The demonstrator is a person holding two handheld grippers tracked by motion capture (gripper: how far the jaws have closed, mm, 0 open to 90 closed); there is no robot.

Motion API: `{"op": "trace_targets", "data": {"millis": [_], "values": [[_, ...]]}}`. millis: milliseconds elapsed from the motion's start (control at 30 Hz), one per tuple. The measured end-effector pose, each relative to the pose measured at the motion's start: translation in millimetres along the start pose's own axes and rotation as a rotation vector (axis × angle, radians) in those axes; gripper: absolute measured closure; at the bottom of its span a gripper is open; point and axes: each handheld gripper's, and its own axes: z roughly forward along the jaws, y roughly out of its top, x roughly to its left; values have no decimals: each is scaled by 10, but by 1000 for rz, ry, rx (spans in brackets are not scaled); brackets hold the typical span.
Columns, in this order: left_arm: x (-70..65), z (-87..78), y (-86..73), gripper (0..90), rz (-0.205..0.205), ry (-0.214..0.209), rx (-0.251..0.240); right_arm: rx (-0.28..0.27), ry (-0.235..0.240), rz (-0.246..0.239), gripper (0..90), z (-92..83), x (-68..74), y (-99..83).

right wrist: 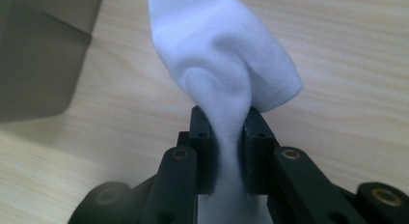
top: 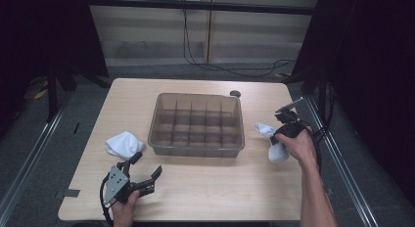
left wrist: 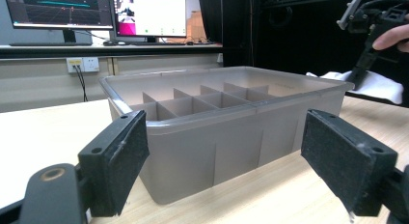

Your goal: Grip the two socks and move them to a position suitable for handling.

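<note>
The white sock [right wrist: 226, 55] is clamped by the right hand-held gripper [right wrist: 226, 137] at 3 o'clock of the tray [top: 195, 147]; the left hand-held gripper [left wrist: 222, 161] is held apart.

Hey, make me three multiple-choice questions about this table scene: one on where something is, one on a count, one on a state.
1. Where does the crumpled white cloth lie relative to the translucent grey plastic divider bin?
A. inside it
B. on the table by its near left corner
C. behind it

2. How many white fabric pieces are in the high view?
A. one
B. two
C. four

3. What is the state of the right gripper?
A. shut on the white sock
B. wide open over the bin
C. lying unheld on the table

Answers:
1. B, the cloth rests on the light wooden table just outside the bin's corner.
2. B, one by the left gripper, one in the right.
3. A, the right gripper view shows its jaws pinching the sock.
</note>
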Motion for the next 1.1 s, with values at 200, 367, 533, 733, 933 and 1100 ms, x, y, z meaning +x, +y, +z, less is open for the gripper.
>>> {"op": "trace_targets", "data": {"millis": [200,367,533,733,933,1100], "values": [[-1,-1,1,172,2,3,2,-1,-12,-7,780,-38,38,-143],[-2,0,1,173,1,5,3,-7,-15,-15,780,-127,87,-220],[-2,-1,1,173,2,5,2,-19,1,-44,780,-213,200,-304],[0,1,1,173,2,4,2,-11,4,-62,780,-268,306,-395],[-1,0,1,173,2,4,3,-16,20,-82,779,-314,408,-530],[-1,0,1,173,2,6,2,-15,20,-107,778,-318,510,-659]]}}
